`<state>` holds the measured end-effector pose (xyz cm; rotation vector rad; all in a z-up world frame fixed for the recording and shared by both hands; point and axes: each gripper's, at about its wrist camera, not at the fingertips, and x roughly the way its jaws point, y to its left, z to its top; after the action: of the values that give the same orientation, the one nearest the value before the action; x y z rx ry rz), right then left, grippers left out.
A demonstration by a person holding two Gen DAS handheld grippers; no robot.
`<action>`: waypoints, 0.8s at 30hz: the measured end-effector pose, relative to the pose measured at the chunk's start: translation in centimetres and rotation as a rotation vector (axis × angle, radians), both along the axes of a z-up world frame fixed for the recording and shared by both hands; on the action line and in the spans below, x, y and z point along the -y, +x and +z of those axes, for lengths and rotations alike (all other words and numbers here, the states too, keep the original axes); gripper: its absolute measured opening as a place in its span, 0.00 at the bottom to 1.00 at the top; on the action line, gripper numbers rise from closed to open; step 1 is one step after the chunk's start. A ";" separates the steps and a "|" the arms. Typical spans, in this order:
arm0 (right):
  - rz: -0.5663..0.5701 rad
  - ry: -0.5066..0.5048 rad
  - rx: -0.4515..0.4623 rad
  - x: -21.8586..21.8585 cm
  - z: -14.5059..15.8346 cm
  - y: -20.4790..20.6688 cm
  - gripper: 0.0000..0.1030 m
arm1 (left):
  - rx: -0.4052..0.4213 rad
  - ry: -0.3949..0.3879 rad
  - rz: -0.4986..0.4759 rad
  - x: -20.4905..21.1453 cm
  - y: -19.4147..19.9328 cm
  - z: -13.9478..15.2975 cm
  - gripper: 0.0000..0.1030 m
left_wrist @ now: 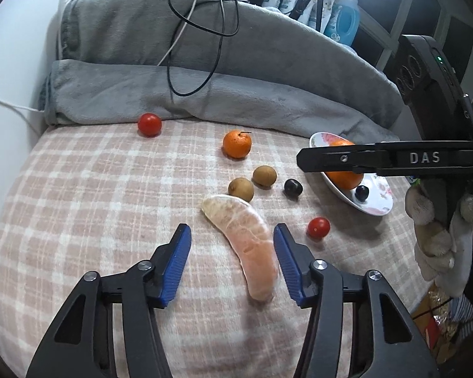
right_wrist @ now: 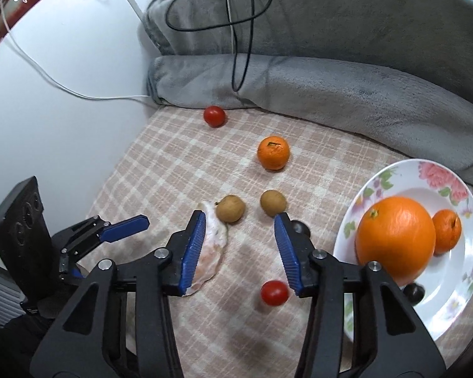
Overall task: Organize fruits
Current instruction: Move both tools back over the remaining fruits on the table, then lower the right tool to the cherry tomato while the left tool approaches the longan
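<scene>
The left gripper (left_wrist: 232,236) stands open around a peeled pomelo segment (left_wrist: 245,239) on the checked cloth (left_wrist: 94,189); its right pad looks just beside the flesh, perhaps touching. The right gripper (right_wrist: 239,230) is also open, a cherry tomato (right_wrist: 274,293) on the cloth between its fingers, untouched. The plate (right_wrist: 457,283) (floral rim) holds a big orange (right_wrist: 395,239), a mandarin (right_wrist: 447,230) and a dark grape (right_wrist: 413,293).

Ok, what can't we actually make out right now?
- Dark fruit: right view, mostly behind the right claw's finger.
- Second dark fruit on the plate: right view, partly behind the claw's frame.
- Pomelo segment: right view, partly covered by a finger.
- Big orange: left view, crossed by the right claw's finger.
</scene>
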<state>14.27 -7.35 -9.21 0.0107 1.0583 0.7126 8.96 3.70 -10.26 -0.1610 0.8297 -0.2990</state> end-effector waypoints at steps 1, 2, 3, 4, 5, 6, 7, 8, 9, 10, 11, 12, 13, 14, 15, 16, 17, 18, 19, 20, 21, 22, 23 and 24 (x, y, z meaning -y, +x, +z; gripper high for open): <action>0.004 -0.012 0.001 -0.1 0.0 0.3 0.44 | -0.001 0.004 -0.007 0.0 0.4 0.0 0.50; 0.010 -0.033 0.005 -0.3 -0.1 0.8 0.44 | -0.003 0.006 -0.013 0.1 0.7 0.0 0.49; 0.016 -0.048 0.007 -0.5 -0.1 1.1 0.44 | -0.004 0.009 -0.018 0.2 1.1 0.0 0.49; 0.026 -0.065 0.008 -0.7 -0.1 1.4 0.44 | -0.005 0.010 -0.025 0.2 1.4 0.0 0.48; 0.040 -0.086 0.015 -0.8 -0.2 1.7 0.44 | -0.006 0.012 -0.034 0.3 1.7 0.1 0.46; 0.049 -0.116 0.029 -1.0 -0.2 2.1 0.44 | -0.007 0.015 -0.040 0.5 2.0 0.1 0.46; 0.061 -0.138 0.039 -1.2 -0.1 2.4 0.43 | -0.008 0.020 -0.047 0.6 2.3 0.1 0.45; 0.070 -0.147 0.043 -1.2 -0.1 2.5 0.43 | -0.009 0.023 -0.052 0.7 2.7 0.1 0.45; 0.080 -0.158 0.049 -1.2 0.0 2.6 0.43 | -0.011 0.027 -0.058 0.7 3.0 0.0 0.44; 0.088 -0.167 0.055 -1.2 0.0 2.6 0.43 | -0.013 0.032 -0.064 0.8 3.3 0.0 0.43; 0.103 -0.178 0.065 -1.2 0.1 2.4 0.42 | -0.015 0.038 -0.071 0.9 3.7 0.0 0.40; 0.114 -0.182 0.070 -1.2 0.2 2.2 0.41 | -0.018 0.042 -0.077 1.0 4.1 0.0 0.39; 0.127 -0.184 0.072 -1.1 0.2 2.0 0.40 | -0.024 0.037 -0.084 1.0 4.5 -0.1 0.39; 0.138 -0.184 0.071 -1.1 0.2 1.7 0.40 | -0.030 0.032 -0.091 1.0 5.0 -0.1 0.37; 0.151 -0.182 0.069 -1.1 0.2 1.2 0.40 | -0.034 0.030 -0.097 1.1 5.4 -0.1 0.36; 0.161 -0.180 0.067 -1.0 0.1 0.8 0.39 | -0.037 0.030 -0.104 1.2 5.9 -0.1 0.36; 0.186 -0.184 0.067 -1.0 0.0 -0.4 0.39 | -0.038 0.034 -0.113 1.4 6.2 -0.1 0.36; 0.186 -0.184 0.067 -1.0 0.0 -0.4 0.39 | -0.040 0.039 -0.124 1.6 6.6 -0.1 0.36; 0.194 -0.188 0.068 -0.9 -0.1 -0.9 0.39 | -0.043 0.043 -0.133 1.8 6.9 -0.1 0.36; 0.202 -0.191 0.064 -0.8 -0.3 -1.5 0.39 | -0.046 0.050 -0.144 2.1 7.1 -0.2 0.36; 0.206 -0.192 0.060 -0.7 -0.4 -1.9 0.39 | -0.050 0.058 -0.156 2.3 7.3 -0.3 0.36; 0.210 -0.193 0.057 -0.5 -0.5 -2.3 0.39 | -0.055 0.067 -0.166 2.6 7.5 -0.4 0.36; 0.211 -0.198 0.057 -0.3 -0.6 -2.7 0.39 | -0.060 0.075 -0.175 2.8 7.7 -0.5 0.36; 0.213 -0.204 0.058 -0.1 -0.7 -3.2 0.39 | -0.066 0.079 -0.183 2.9 7.8 -0.6 0.36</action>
<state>11.10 -7.22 -9.92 -0.3007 1.0822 0.7883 16.80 0.77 -10.85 -0.0208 0.9217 -0.4339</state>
